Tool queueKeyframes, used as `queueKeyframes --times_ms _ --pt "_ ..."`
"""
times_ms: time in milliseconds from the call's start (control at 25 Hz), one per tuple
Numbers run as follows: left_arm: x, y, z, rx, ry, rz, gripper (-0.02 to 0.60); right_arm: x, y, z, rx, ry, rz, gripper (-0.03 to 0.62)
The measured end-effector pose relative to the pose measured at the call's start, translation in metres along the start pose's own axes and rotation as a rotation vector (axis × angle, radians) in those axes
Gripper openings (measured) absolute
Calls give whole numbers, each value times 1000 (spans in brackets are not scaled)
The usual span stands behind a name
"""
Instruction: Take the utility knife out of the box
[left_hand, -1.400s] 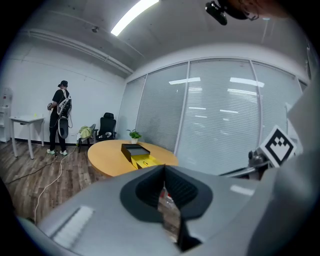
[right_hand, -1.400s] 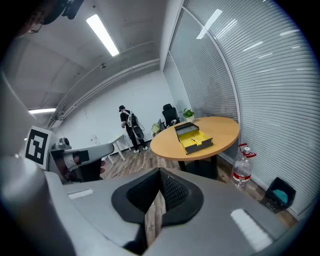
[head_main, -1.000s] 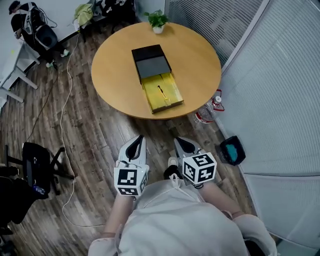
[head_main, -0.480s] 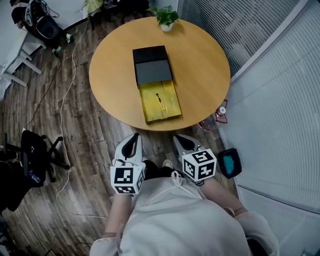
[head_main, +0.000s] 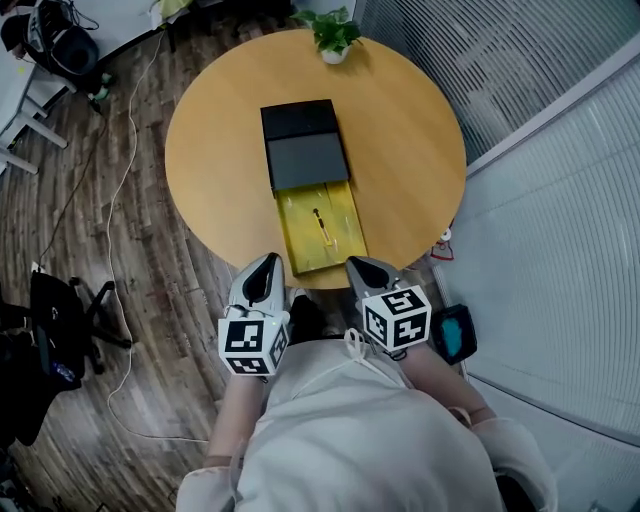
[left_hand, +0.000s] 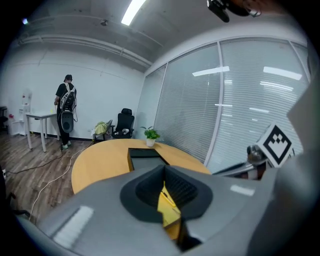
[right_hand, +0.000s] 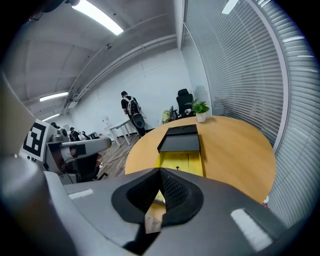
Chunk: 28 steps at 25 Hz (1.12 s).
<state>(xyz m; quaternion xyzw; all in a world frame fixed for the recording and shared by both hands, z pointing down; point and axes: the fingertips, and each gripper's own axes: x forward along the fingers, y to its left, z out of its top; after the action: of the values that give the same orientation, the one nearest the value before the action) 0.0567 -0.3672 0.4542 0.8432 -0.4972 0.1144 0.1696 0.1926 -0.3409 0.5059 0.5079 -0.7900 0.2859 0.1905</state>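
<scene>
Utility knife (head_main: 321, 224) lies in the box (head_main: 305, 160), beyond the right gripper (head_main: 360, 268).

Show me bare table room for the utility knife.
Bare wood lies left of the box and right of it, out to the rim of the table. Crowded: the yellow tray fills the near middle; the plant sits at the far edge.

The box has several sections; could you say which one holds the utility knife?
The pulled-out yellow tray: the utility knife lies there, while the dark sections look bare.
</scene>
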Motion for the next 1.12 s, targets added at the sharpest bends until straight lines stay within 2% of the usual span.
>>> queueKeyframes --times_ms 360,600,680,920,1120 --pt "70 62 13 -2 36 -27 6 96 -13 20 -69 110 -29 0" --pt "98 87 6 -11 61 -45 6 150 -31 -3 -109 255 -56 3" --pt "103 95 6 -19 63 -48 6 164 -33 -10 -117 295 -57 70" --pt "112 113 -2 -67 92 -47 6 198 -54 -40 -130 442 -119 123" --pt "121 123 -11 -88 111 -34 6 217 -62 -58 -108 519 -132 114"
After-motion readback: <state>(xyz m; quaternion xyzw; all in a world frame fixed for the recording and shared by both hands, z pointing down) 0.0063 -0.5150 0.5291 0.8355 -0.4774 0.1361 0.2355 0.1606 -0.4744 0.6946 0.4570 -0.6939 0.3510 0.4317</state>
